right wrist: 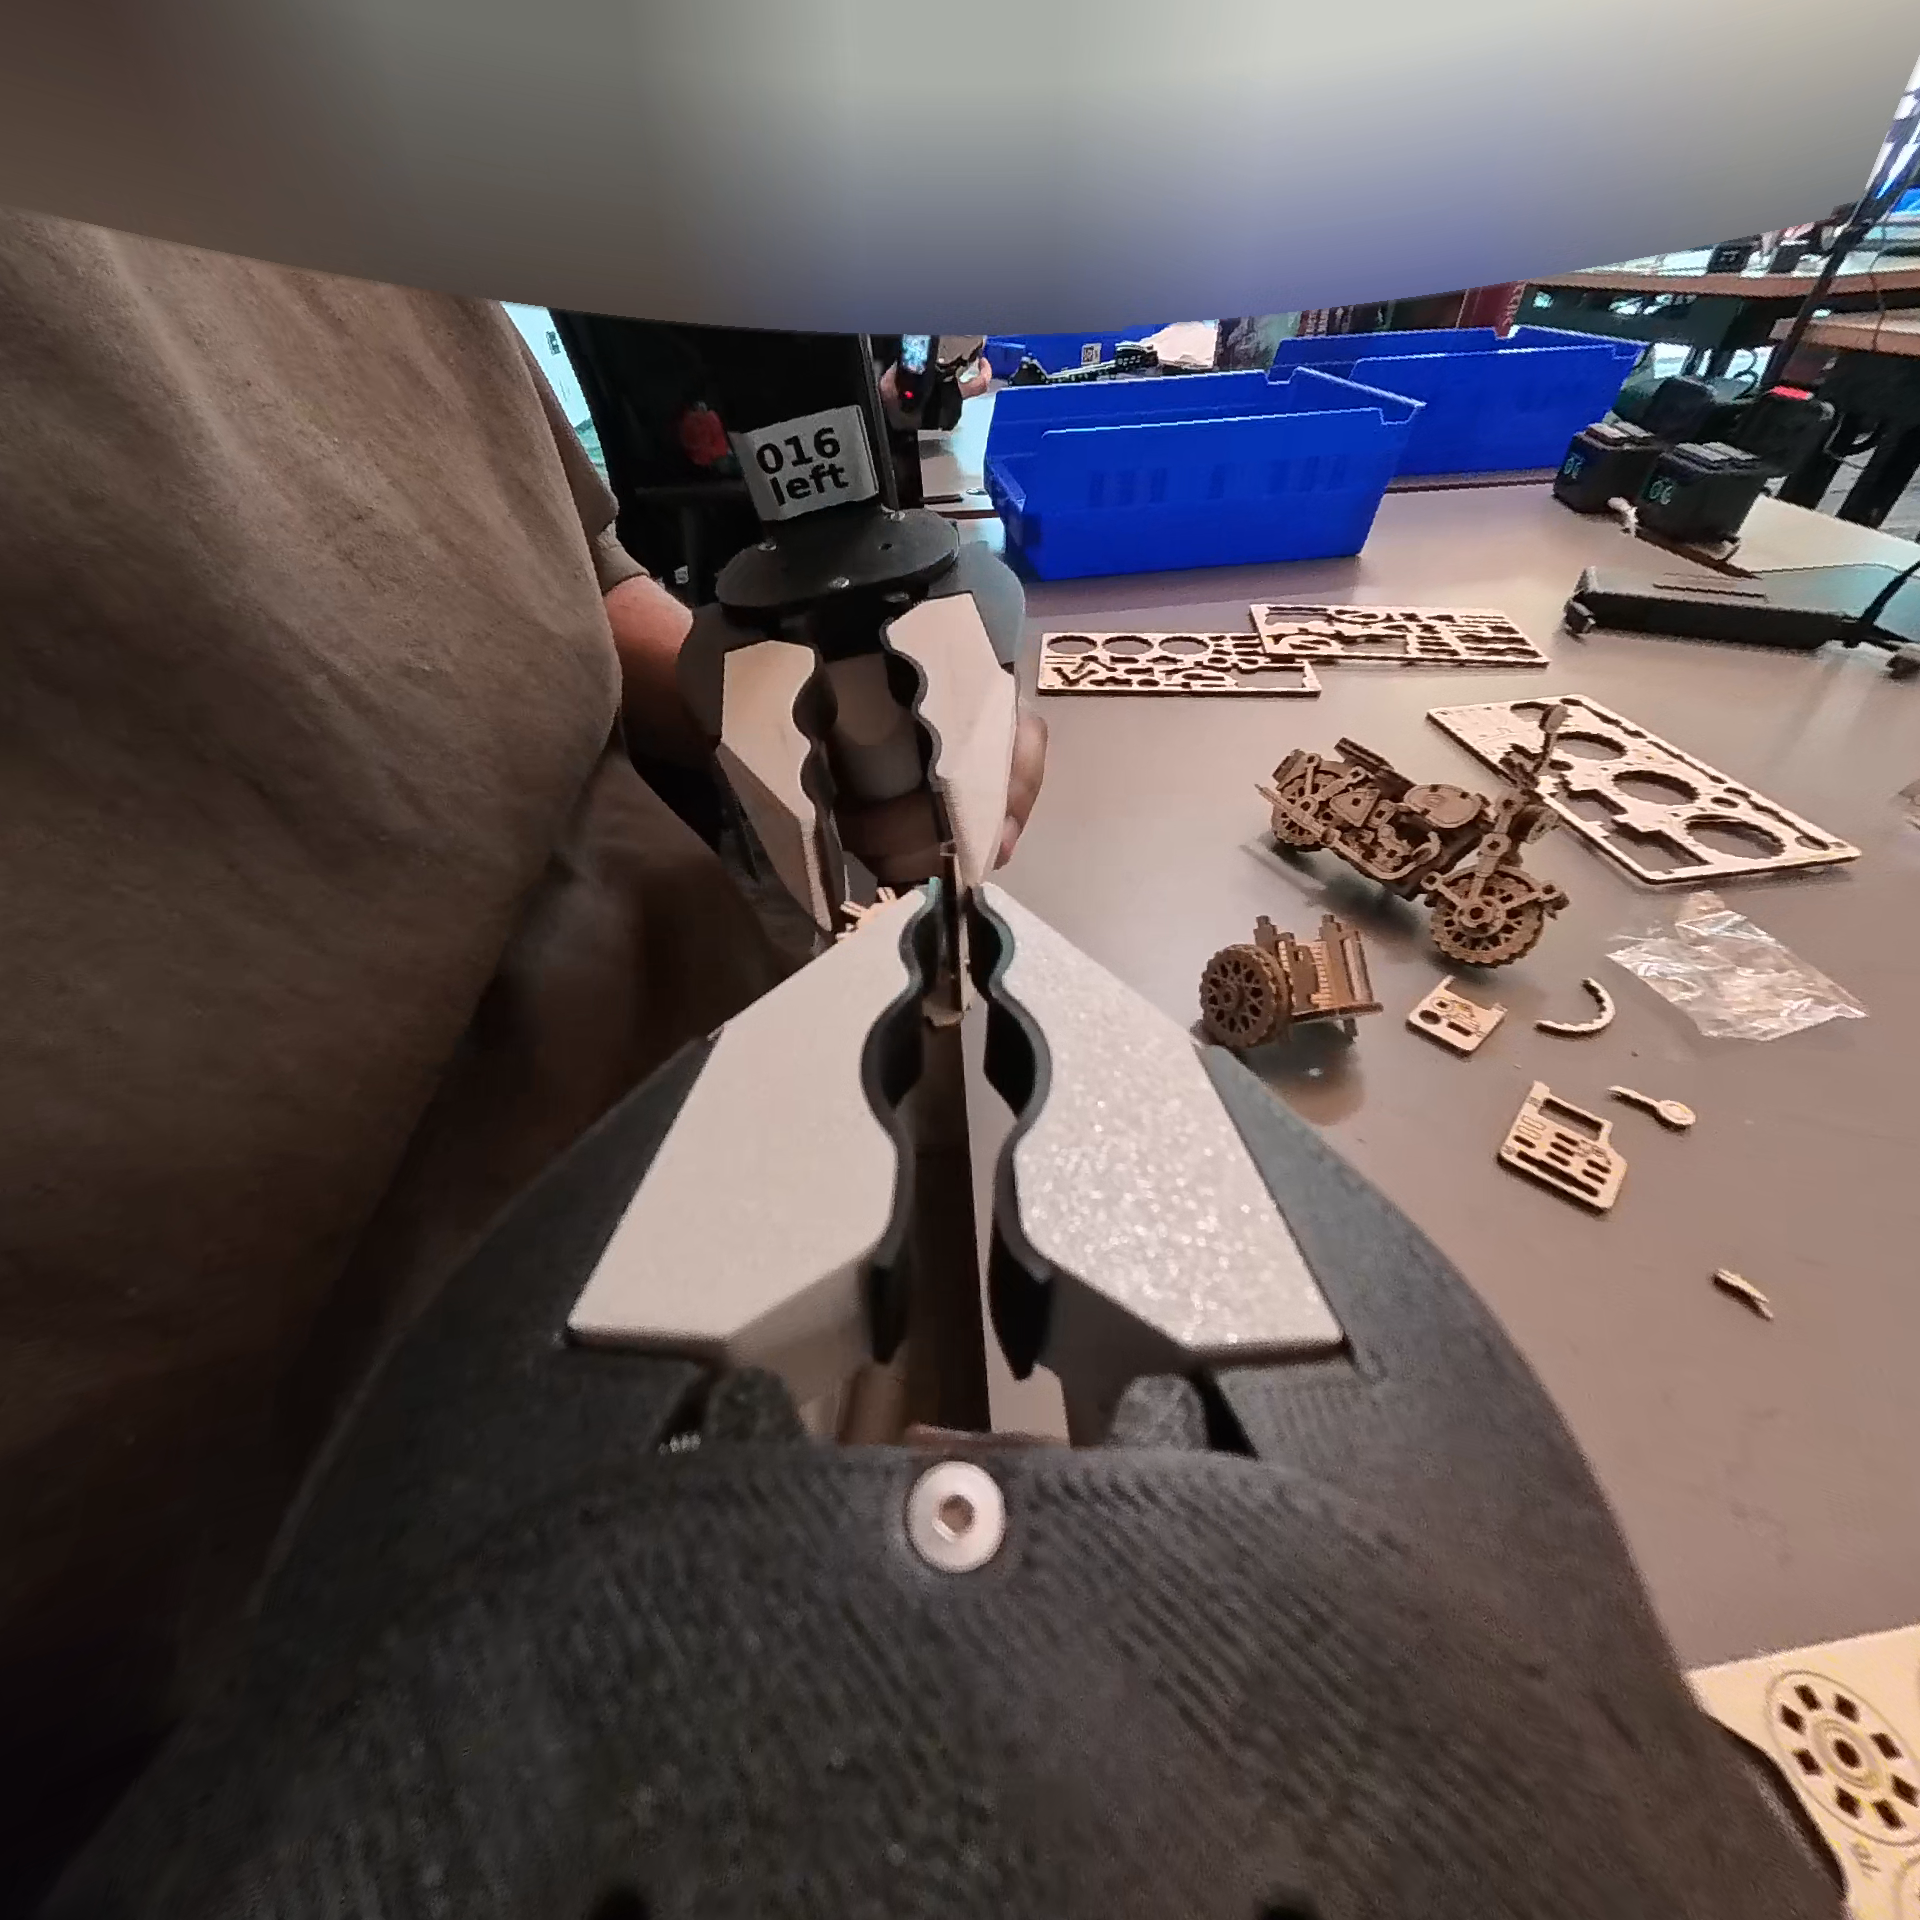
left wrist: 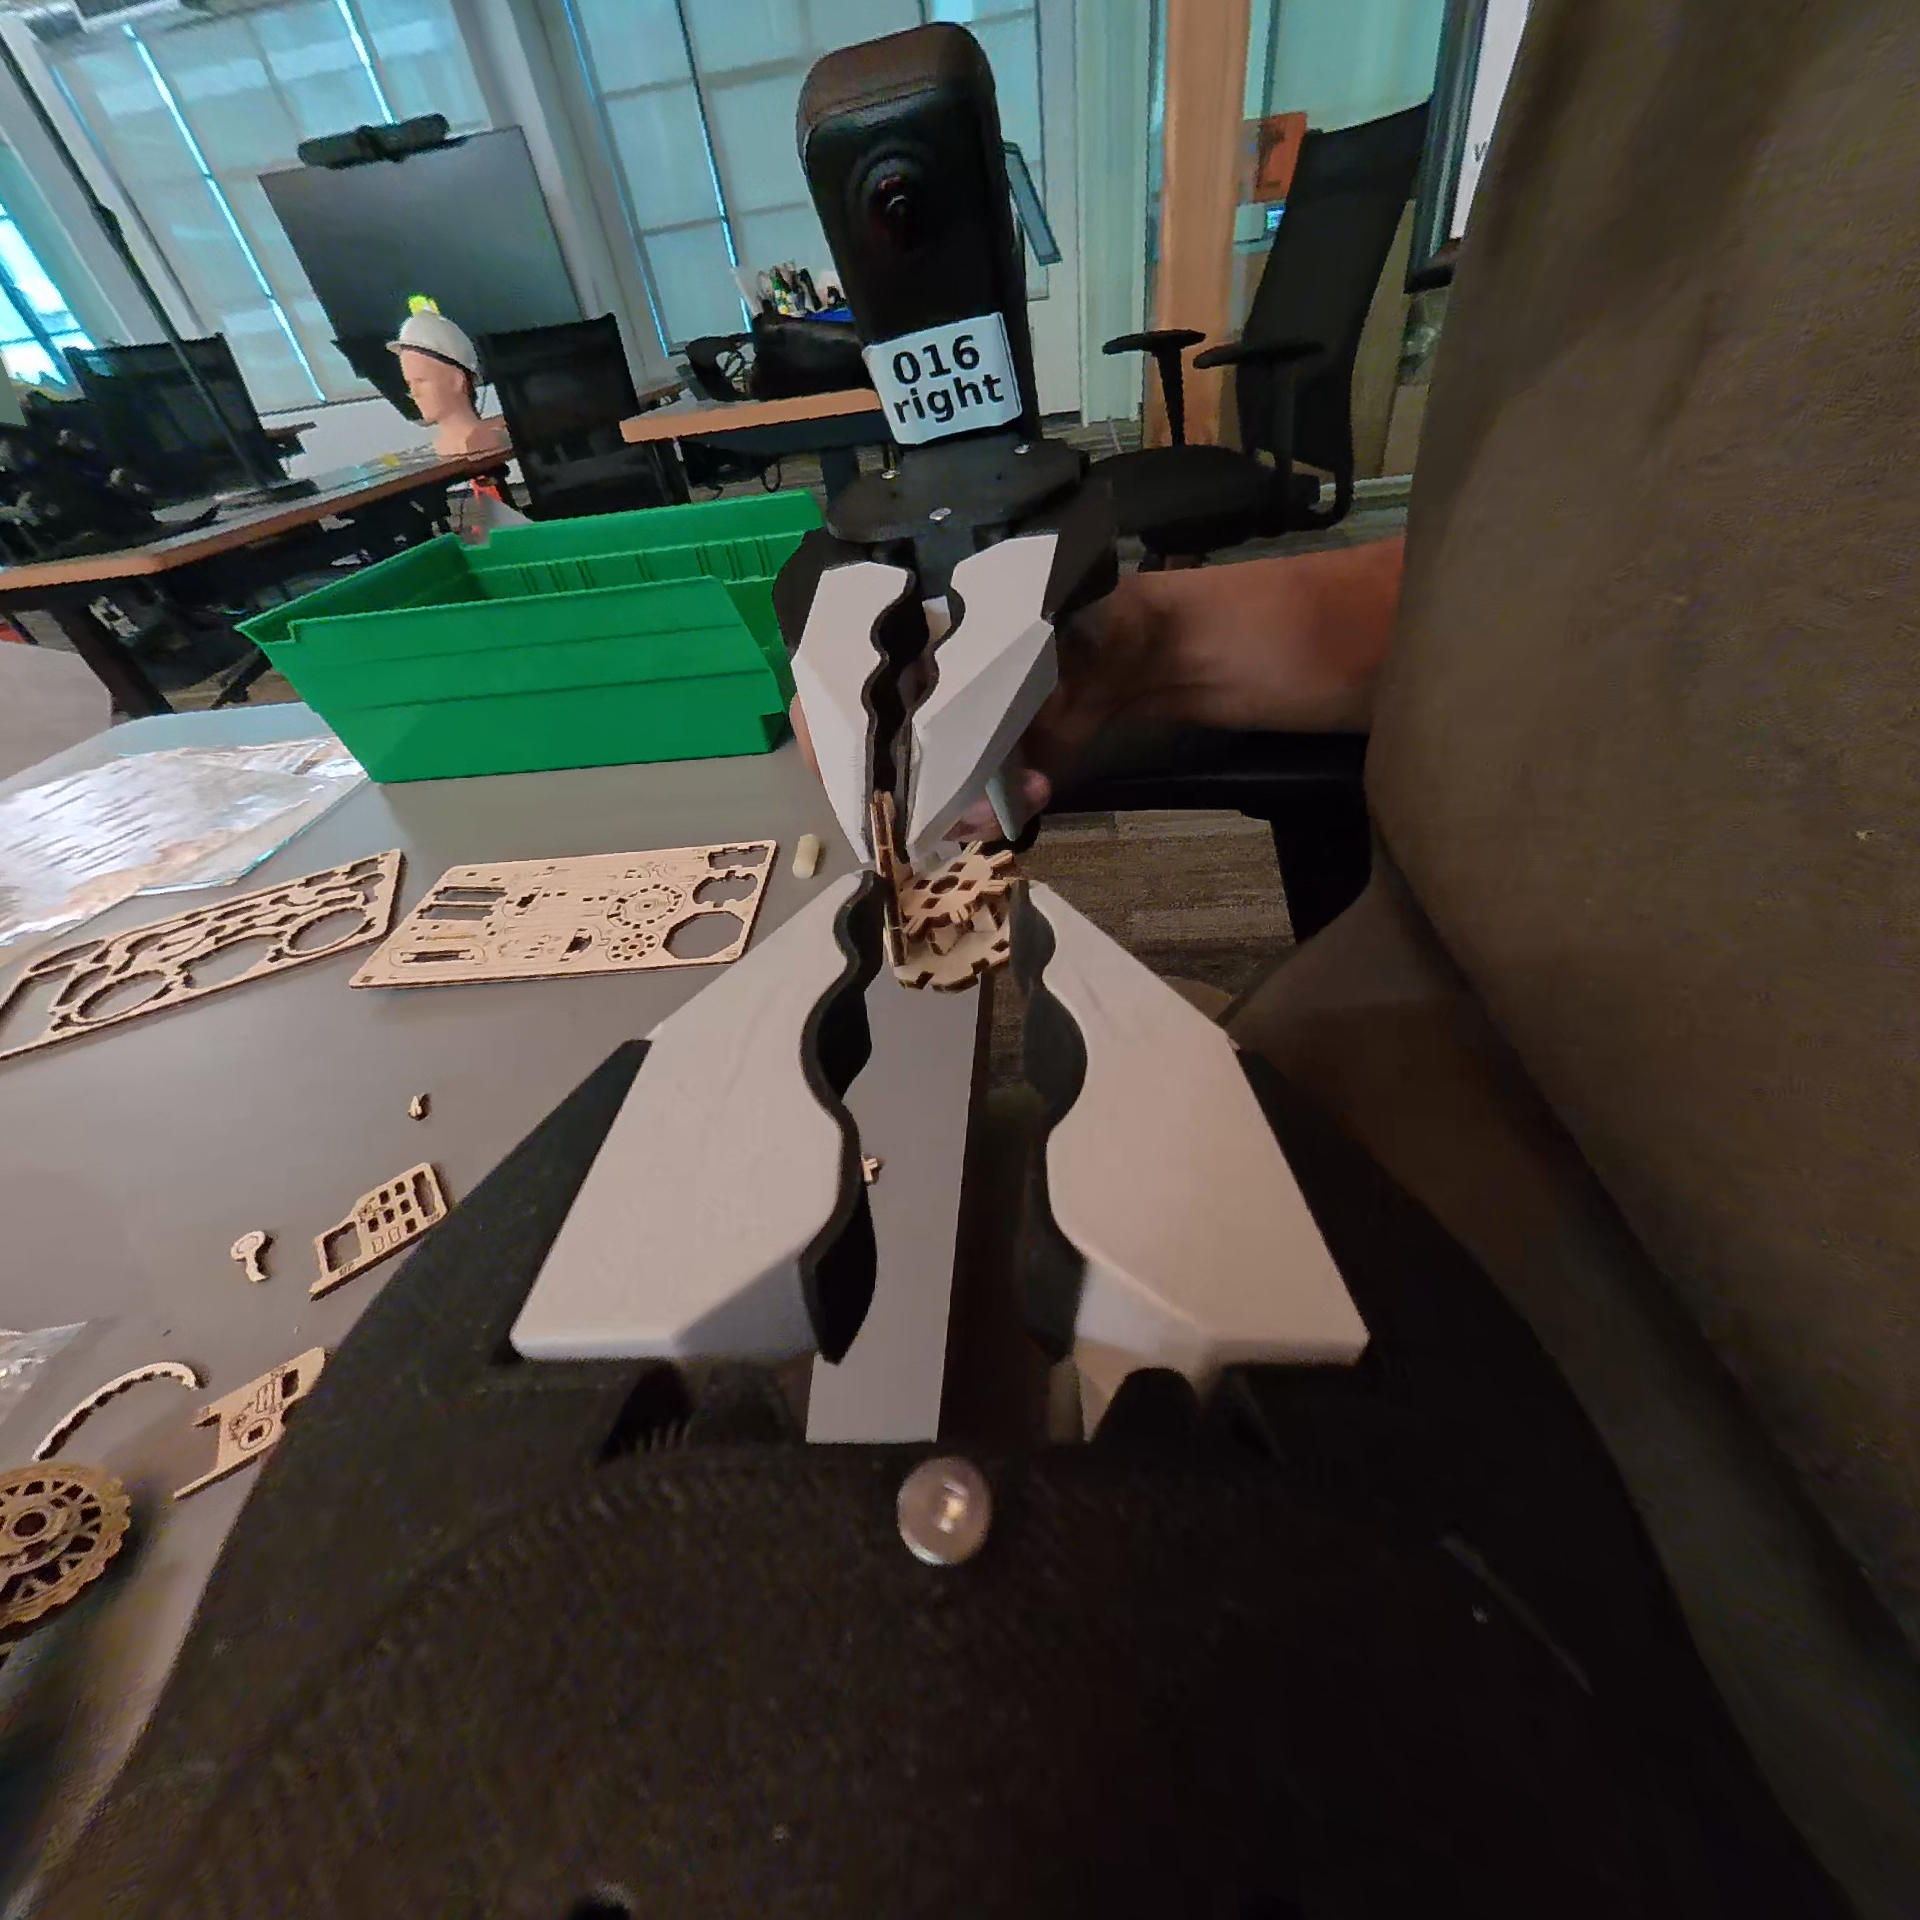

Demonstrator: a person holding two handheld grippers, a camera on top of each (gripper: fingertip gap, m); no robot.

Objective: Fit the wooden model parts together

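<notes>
The right gripper pinches a thin wooden piece tip to tip with the left gripper. A wooden motorcycle model stands on the grey table among loose parts, before a blue bin.

An office used as a work lab is shown. Desks and black swivel chairs are seen at the far side, before tall glazed walls. A large dark screen is set far left. Green and blue bins and punched wooden sheets are spread on a grey table.
</notes>
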